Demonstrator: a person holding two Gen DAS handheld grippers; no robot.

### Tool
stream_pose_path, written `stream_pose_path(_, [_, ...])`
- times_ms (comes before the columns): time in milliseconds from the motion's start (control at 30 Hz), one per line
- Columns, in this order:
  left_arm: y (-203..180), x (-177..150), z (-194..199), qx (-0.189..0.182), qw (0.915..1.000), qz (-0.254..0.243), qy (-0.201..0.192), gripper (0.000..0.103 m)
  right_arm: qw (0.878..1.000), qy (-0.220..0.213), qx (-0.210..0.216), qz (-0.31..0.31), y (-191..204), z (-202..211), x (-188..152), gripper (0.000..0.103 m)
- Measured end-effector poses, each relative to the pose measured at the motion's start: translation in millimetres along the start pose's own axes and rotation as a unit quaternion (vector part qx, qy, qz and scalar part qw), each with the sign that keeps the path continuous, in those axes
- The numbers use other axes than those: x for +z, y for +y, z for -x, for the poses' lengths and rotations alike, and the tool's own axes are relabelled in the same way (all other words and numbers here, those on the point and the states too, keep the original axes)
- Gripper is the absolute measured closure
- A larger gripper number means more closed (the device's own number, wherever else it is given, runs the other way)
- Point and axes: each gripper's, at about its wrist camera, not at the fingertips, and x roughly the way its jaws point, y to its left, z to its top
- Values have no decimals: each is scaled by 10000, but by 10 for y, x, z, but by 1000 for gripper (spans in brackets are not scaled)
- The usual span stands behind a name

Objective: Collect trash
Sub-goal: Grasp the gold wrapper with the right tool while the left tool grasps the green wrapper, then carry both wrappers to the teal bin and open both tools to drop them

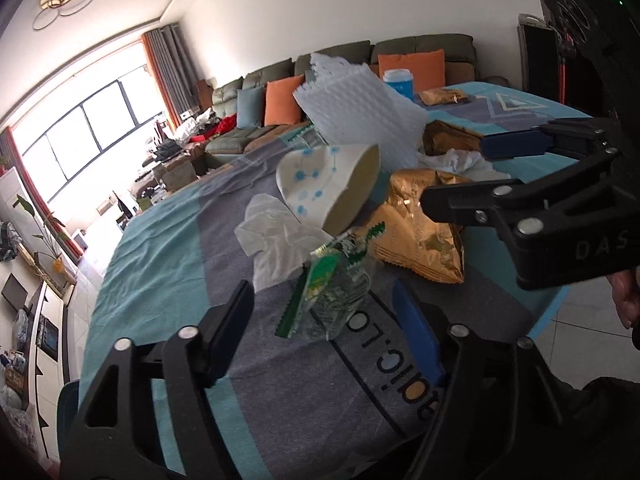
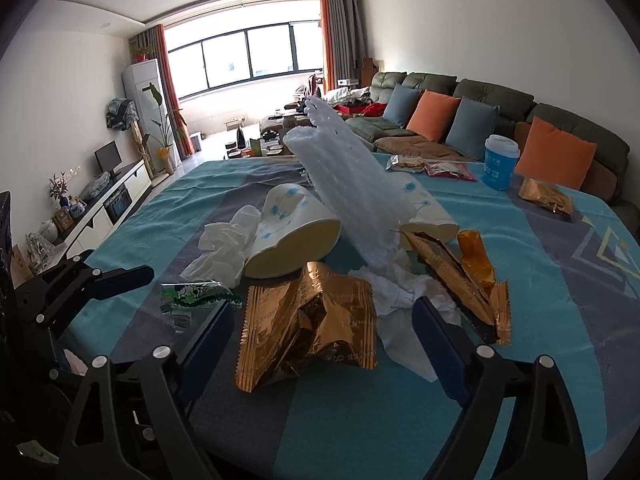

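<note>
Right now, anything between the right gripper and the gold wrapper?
Nothing. In the right wrist view the gold wrapper lies just ahead of the open right gripper, with only bare tablecloth before it. Crumpled white tissue sits beside the wrapper, not in the way.

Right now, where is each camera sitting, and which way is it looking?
Left wrist: on the left gripper, looking over the green wrapper toward the sofa; its own fingers, the right gripper and a hand show.
Right wrist: on the right gripper, looking over the gold wrapper toward the window; its own fingers and the left gripper show.
Both views share the paper cup and white foam.
</note>
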Motion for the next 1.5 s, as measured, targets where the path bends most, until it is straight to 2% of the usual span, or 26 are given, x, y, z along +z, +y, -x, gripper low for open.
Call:
stream_pose_path(100, [38, -26, -98, -139, 9996, 134, 205, 50, 9999, 131, 56, 12, 8, -62, -14, 30])
stream_pose_path(267, [57, -57, -195, -224, 9990, 206, 329, 60, 9996, 269, 112, -1, 8, -128, -46, 36])
stream_pose_path(400, [27, -71, -207, -274, 9989, 189, 320, 66, 9993, 332, 148, -5, 31, -139, -66, 46])
stream_pose_path(467, [19, -80, -203, -320, 9988, 204, 308, 76, 9992, 368, 185, -9, 34, -149, -73, 50])
stream_pose_path(533, [4, -83, -190, -319, 9988, 218, 285, 77, 9993, 344, 170, -16, 29, -146, -77, 54])
stream_pose_path(700, [46, -93, -155, -340, 9985, 372, 211, 91, 9990, 363, 255, -14, 48, -132, -91, 64])
stream_pose_path(800, [115, -89, -97, -370, 9978, 529, 159, 95, 9992, 278, 284, -25, 72, -76, -80, 71])
stream_pose_path(1033, [226, -58, 133, -451, 9960, 764, -113, 97, 9996, 122, 250, 29, 116, 44, -56, 81])
stream_pose_path(1267, [325, 4, 414, -443, 9937, 935, -430, 97, 9997, -149, 192, -9, 142, 261, 8, 83])
stream_pose_path(1500, [601, -40, 725, -143, 9899, 1241, -670, 98, 9982, -443, 346, 185, 319, 415, 165, 84])
